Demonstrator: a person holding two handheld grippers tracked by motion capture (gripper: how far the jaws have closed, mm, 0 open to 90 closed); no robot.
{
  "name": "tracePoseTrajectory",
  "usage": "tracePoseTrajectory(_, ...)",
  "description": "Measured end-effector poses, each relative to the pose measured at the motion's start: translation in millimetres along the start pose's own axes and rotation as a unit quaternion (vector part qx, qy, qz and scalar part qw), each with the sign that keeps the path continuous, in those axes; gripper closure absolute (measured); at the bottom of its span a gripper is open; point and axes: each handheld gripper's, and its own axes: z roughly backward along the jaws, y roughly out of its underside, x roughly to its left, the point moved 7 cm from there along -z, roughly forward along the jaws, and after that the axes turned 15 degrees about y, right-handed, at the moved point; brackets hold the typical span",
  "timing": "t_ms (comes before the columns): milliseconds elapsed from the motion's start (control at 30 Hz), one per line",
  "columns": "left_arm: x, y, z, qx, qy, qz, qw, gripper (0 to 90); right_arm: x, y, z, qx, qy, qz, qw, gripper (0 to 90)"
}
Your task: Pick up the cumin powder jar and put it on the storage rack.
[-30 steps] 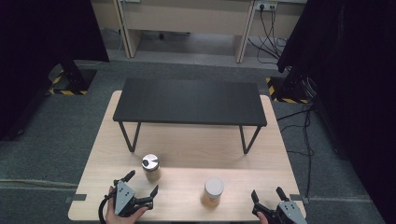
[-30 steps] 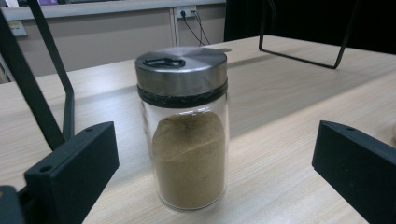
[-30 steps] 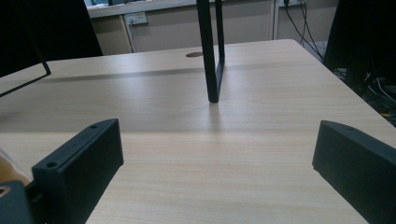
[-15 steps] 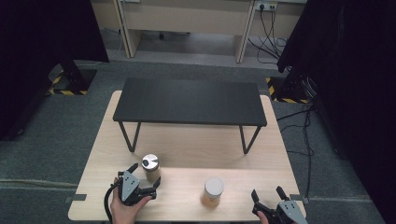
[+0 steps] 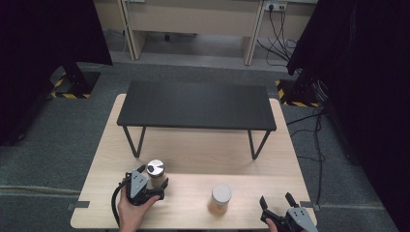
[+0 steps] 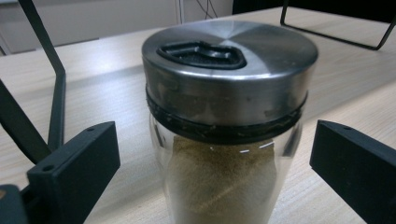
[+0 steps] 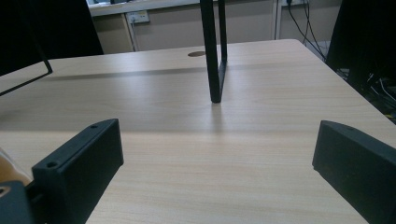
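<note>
The left hand-held gripper (image 5: 151,180) has pushed forward across the surface (image 5: 193,150) and now brackets the steel-lidded spice jar (image 5: 155,172): jaws apart, one either side, not touching. A grasp looks imminent. Right of that jar, the right hand-held gripper (image 5: 279,205) waits, jaws apart.

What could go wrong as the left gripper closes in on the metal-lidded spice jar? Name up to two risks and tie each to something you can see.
1. The left gripper stands open around the spice jar, apart from the glass. The jar is tall and narrow, so if one of the fingers touches first, it may tip.
2. Smooth glass could slip in a weak grip.
</note>
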Motion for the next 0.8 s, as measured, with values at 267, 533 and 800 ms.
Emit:
tracePoseTrajectory(267,4.0,-5.6,-7.6,0.018,0.004,0.009,0.9998,9.2,0.3,0.5,0.1,0.0,0.001,0.0,1.0,2.0)
tracePoseTrajectory(533,8.5,-9.8,-11.5,0.034,0.008,0.025,0.9991,19.1,-0.3,0.5,0.3,0.0,0.002,-0.001,1.0,2.0)
tracePoseTrajectory(800,6.3,-8.4,-11.0,0.027,0.012,0.021,0.9993,30.1,-0.4,1.5,-0.7,0.003,0.0,-0.004,1.0,2.0)
